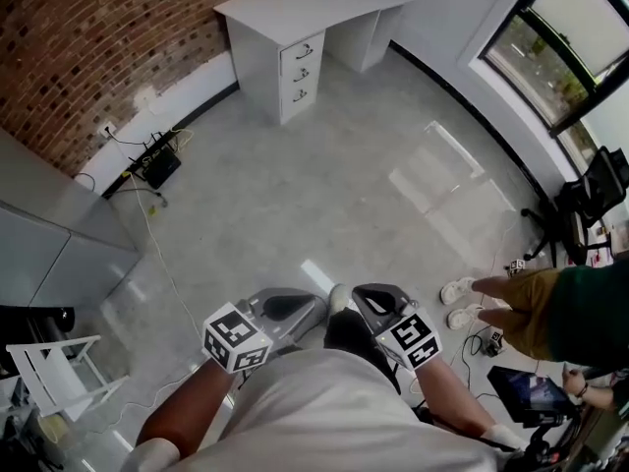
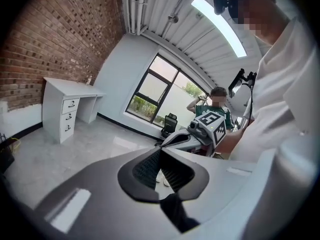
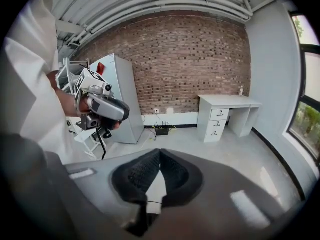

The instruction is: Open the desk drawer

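Observation:
The white desk (image 1: 305,6) stands far off against the brick wall, with a stack of three shut drawers (image 1: 302,67) on its left side. Both grippers are held close to my body, a long way from it. My left gripper (image 1: 313,305) and right gripper (image 1: 362,295) angle toward each other, each shut with nothing between the jaws. In the left gripper view the shut left gripper (image 2: 160,152) points past the desk (image 2: 67,91), whose drawers (image 2: 68,116) lie at the far left. The right gripper (image 3: 160,152) faces the drawers (image 3: 218,123) from across the room.
A person in a green top (image 1: 580,313) stands at my right, near an office chair (image 1: 590,190). A black box with cables (image 1: 157,165) lies by the wall. A grey cabinet (image 1: 49,234) and a white stand (image 1: 54,367) are at the left. Grey floor (image 1: 324,185) stretches to the desk.

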